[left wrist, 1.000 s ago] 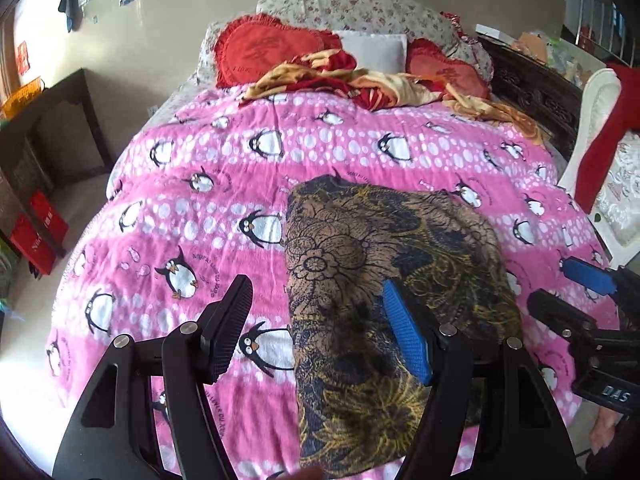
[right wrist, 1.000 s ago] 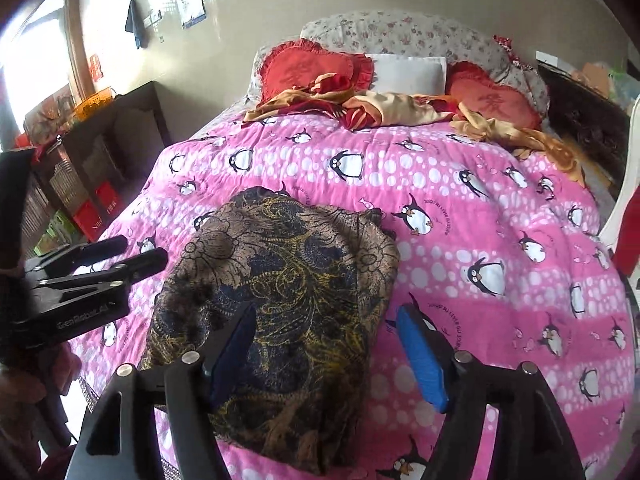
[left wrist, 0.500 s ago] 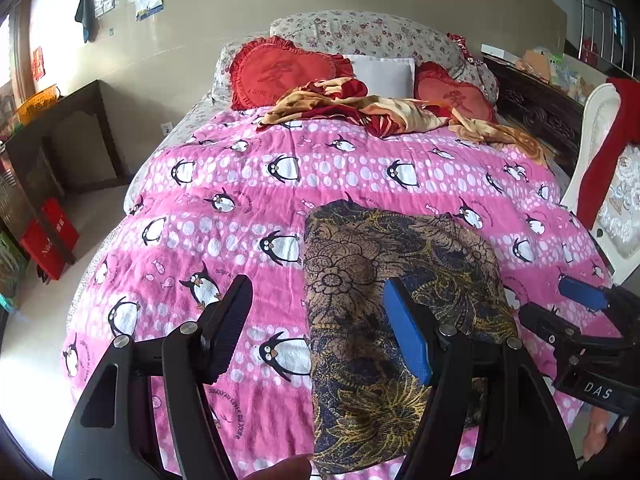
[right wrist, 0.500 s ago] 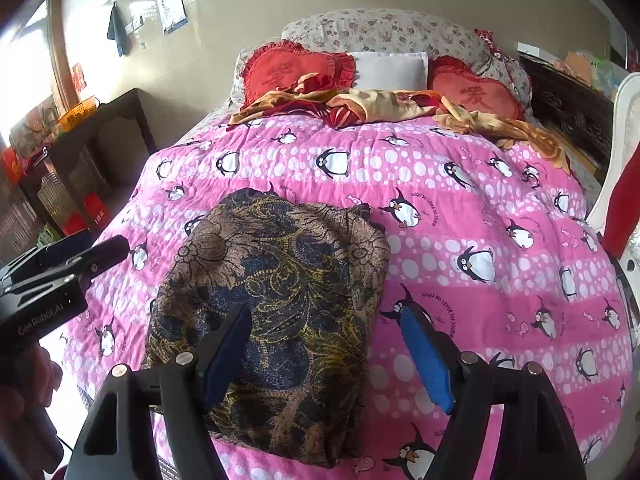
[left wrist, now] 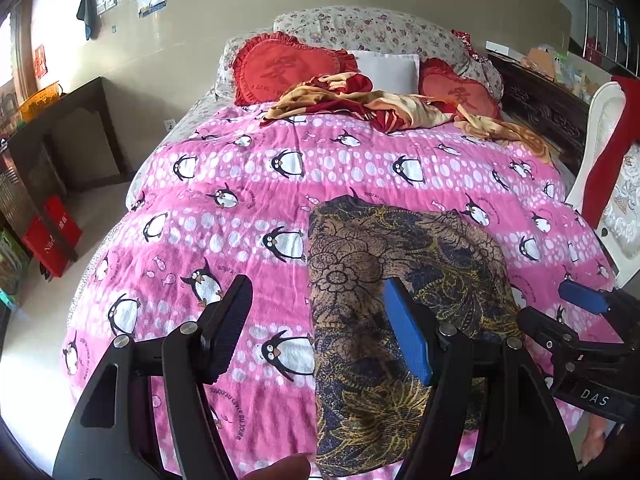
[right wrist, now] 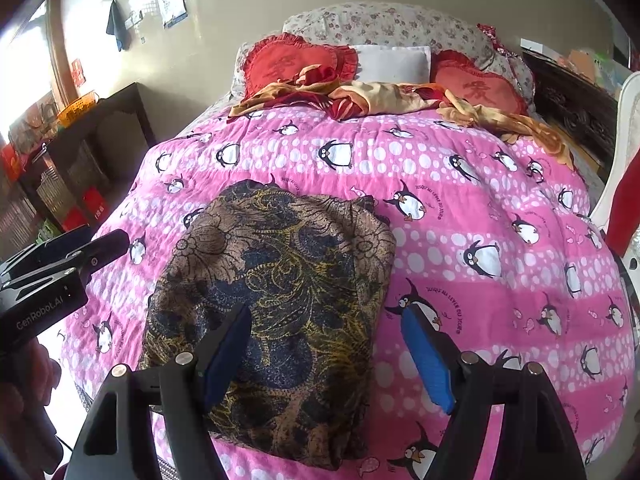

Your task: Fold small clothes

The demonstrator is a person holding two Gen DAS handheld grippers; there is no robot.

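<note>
A folded garment (left wrist: 400, 256) (right wrist: 280, 264), dark brown and navy with gold flower patterns, lies flat on the pink penguin blanket (left wrist: 240, 184) (right wrist: 480, 208) near the foot of the bed. My left gripper (left wrist: 316, 336) hovers open over the garment's left edge, its blue pad above the cloth and nothing between its fingers. My right gripper (right wrist: 326, 356) hovers open over the garment's right edge, also holding nothing. Each gripper shows in the other's view: the right gripper (left wrist: 580, 320) at the right, the left gripper (right wrist: 60, 260) at the left.
Red heart cushions (left wrist: 280, 68), a white pillow (left wrist: 386, 68) and a crumpled red-gold cloth (left wrist: 360, 100) lie at the bed's head. A dark shelf (left wrist: 60, 140) and red boxes (left wrist: 52, 236) stand left. A white chair (left wrist: 600, 160) with red cloth and dark carved furniture (left wrist: 540, 108) stand right.
The garment lies as before and both grippers stay open above it. Only the views have shifted slightly.
</note>
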